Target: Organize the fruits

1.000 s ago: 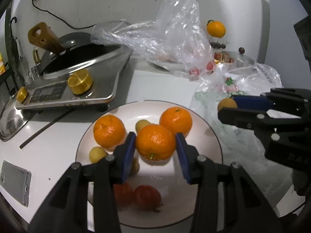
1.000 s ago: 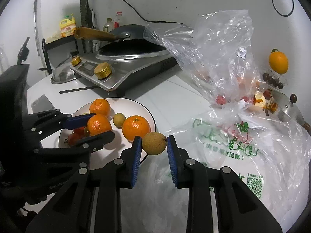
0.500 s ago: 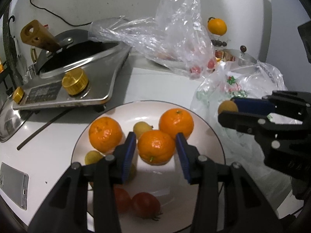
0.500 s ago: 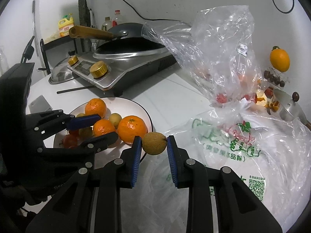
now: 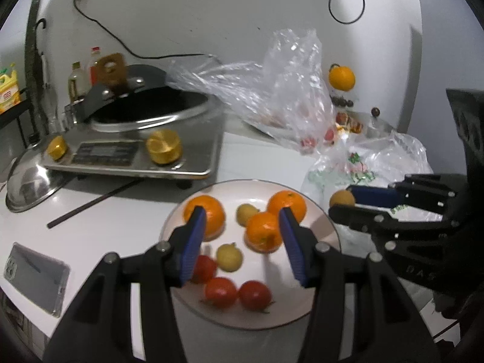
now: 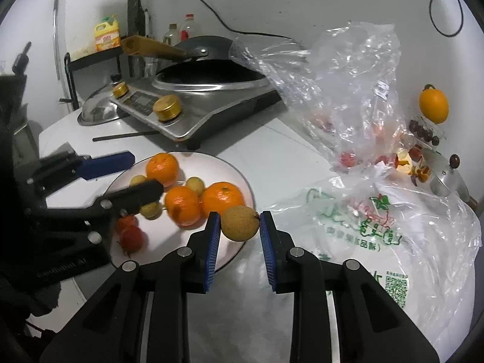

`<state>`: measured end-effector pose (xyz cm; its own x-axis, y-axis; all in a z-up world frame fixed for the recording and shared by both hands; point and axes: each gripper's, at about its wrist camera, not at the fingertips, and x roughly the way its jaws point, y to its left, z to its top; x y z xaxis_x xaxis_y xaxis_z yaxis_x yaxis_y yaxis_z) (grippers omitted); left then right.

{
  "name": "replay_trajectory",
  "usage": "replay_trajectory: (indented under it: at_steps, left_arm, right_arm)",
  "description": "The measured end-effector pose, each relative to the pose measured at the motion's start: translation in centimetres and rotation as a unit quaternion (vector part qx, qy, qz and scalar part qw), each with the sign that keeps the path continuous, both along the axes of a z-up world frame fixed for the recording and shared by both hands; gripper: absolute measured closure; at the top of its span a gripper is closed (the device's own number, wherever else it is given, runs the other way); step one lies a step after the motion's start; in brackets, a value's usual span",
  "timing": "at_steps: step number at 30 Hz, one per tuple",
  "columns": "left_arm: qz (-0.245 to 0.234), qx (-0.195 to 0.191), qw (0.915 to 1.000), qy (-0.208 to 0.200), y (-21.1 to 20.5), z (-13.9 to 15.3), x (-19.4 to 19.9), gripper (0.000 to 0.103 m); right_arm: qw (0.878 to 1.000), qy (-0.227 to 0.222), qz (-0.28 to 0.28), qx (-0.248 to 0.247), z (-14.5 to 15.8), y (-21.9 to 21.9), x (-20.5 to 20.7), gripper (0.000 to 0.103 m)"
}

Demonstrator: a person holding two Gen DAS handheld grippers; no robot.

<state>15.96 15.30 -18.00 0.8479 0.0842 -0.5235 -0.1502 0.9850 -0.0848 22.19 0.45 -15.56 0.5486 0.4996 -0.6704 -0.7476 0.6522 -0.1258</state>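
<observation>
A white plate (image 5: 320, 287) (image 6: 239, 178) on the counter carries three oranges, a few small yellow fruits and red tomatoes. My left gripper (image 5: 242, 236) hangs above the plate, its jaws opening and touching nothing; one orange (image 5: 262, 232) lies on the plate below and between its blue pads. My right gripper (image 6: 237, 233) is shut on a small brown round fruit (image 6: 240, 223) (image 5: 341, 198), held just past the plate's right rim. In the left wrist view the right gripper (image 5: 348, 201) reaches in from the right.
A steel cooker with a wok (image 5: 145, 139) stands behind the plate, a pot lid (image 5: 30, 184) and a phone (image 5: 33, 275) to the left. Clear plastic bags (image 6: 348, 90) and a printed bag (image 6: 378, 236) lie at right. A lone orange (image 6: 433, 106) sits by the wall.
My left gripper has let go of the orange, widened, and drawn back and up from the plate. The right gripper with its brown fruit has shifted slightly toward the plate.
</observation>
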Motion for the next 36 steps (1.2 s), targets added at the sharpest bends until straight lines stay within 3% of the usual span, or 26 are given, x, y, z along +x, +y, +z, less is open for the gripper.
replay_trajectory:
  at_steps: [16,36]
  left_arm:
    - [0.038,-0.021,0.999,-0.01,4.4,-0.8,-4.2,0.051]
    - [0.023,-0.017,0.9996,-0.001,4.8,-1.6,-7.4,0.049]
  right_arm:
    - [0.999,0.026,0.031,-0.024,-2.2,4.7,-3.0,0.074]
    - [0.998,0.053,-0.021,-0.025,-4.2,5.8,-2.7,0.072]
